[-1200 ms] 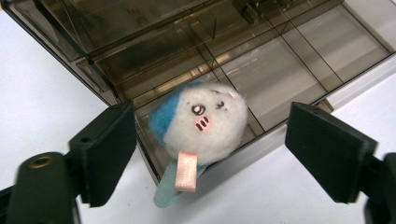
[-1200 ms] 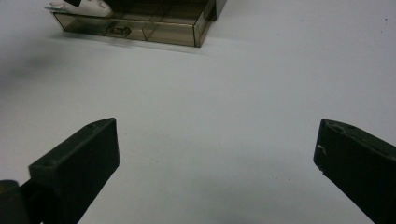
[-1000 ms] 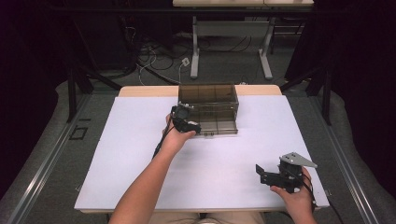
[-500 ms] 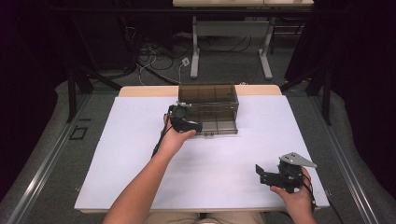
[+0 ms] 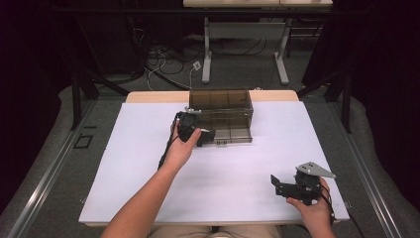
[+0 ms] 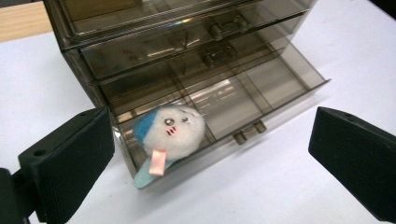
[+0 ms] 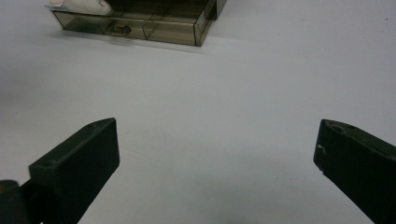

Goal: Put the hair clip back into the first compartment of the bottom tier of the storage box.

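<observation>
Plush toy (image 6: pixel 169 130) lying in open bottom drawer (image 6: pixel 275 79) of plastic organizer; both grippers (image 6: pixel 212 158) (image 7: pixel 217 168) spread wide, holding nothing.

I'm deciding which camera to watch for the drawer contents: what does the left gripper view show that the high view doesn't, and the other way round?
Left gripper view: a white and blue plush toy lying in an end compartment of the open bottom drawer, with that gripper's open jaws on either side.

High view: the person's forearms, the left gripper at the front of the drawer unit, the right gripper open near the table's near right corner, and the floor beyond.

Both: the smoky clear drawer unit on the white table.
</observation>
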The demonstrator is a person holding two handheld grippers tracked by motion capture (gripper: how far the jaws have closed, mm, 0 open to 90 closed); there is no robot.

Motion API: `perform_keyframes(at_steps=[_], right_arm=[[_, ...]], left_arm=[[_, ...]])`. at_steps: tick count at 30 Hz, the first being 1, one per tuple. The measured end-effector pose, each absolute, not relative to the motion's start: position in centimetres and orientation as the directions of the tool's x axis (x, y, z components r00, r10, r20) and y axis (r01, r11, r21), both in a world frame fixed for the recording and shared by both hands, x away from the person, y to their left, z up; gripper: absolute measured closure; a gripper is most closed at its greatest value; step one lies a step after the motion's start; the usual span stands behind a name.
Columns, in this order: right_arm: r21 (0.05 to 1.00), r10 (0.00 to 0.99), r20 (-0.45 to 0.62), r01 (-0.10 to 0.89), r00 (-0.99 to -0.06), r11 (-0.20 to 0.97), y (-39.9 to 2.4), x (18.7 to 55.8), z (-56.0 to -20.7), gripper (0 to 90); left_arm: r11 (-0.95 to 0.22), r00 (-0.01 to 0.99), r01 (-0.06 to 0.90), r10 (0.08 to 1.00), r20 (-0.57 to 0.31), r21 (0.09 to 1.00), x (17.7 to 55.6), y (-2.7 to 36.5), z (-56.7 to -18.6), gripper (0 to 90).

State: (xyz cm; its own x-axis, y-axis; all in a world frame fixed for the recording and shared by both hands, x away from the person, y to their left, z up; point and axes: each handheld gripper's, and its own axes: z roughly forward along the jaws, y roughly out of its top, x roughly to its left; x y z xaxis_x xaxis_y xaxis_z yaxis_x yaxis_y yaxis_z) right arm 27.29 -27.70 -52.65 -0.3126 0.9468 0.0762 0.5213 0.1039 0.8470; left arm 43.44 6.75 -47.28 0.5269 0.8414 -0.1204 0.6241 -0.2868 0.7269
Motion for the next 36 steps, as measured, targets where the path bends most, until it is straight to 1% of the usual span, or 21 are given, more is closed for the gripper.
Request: perform_keyframes(at_steps=[8, 15, 19, 21, 32, 36], right_arm=[[0.846, 0.947, 0.078, 0.523, -0.311, 0.102, -27.6, 27.3, -52.6, 0.0], [0.846, 0.947, 0.078, 0.522, -0.312, 0.103, -27.6, 27.3, -52.6, 0.0], [0.848, 0.947, 0.077, 0.520, -0.312, 0.103, -27.7, 27.3, -52.6, 0.0], [0.848, 0.947, 0.074, 0.520, -0.314, 0.106, -27.7, 27.3, -52.6, 0.0], [0.848, 0.946, 0.073, 0.519, -0.317, 0.109, -27.7, 27.3, -52.7, 0.0], [0.847, 0.946, 0.075, 0.521, -0.315, 0.107, -27.6, 27.3, -52.7, 0.0]], left_arm=[[-0.311, 0.573, 0.581, 0.812, -0.107, 0.752, 42.0, 7.0, -46.6, 0.2], [-0.317, 0.591, 0.549, 0.801, -0.091, 0.774, 40.5, 7.3, -46.1, 0.3], [-0.305, 0.608, 0.534, 0.787, -0.108, 0.788, 39.5, 7.7, -45.9, 0.2], [-0.296, 0.612, 0.532, 0.782, -0.119, 0.793, 39.1, 8.0, -45.8, 0.2], [-0.284, 0.622, 0.499, 0.775, -0.110, 0.819, 36.6, 10.3, -45.9, 0.5], [-0.267, 0.625, 0.493, 0.771, -0.123, 0.828, 35.6, 11.4, -46.4, 0.6]])
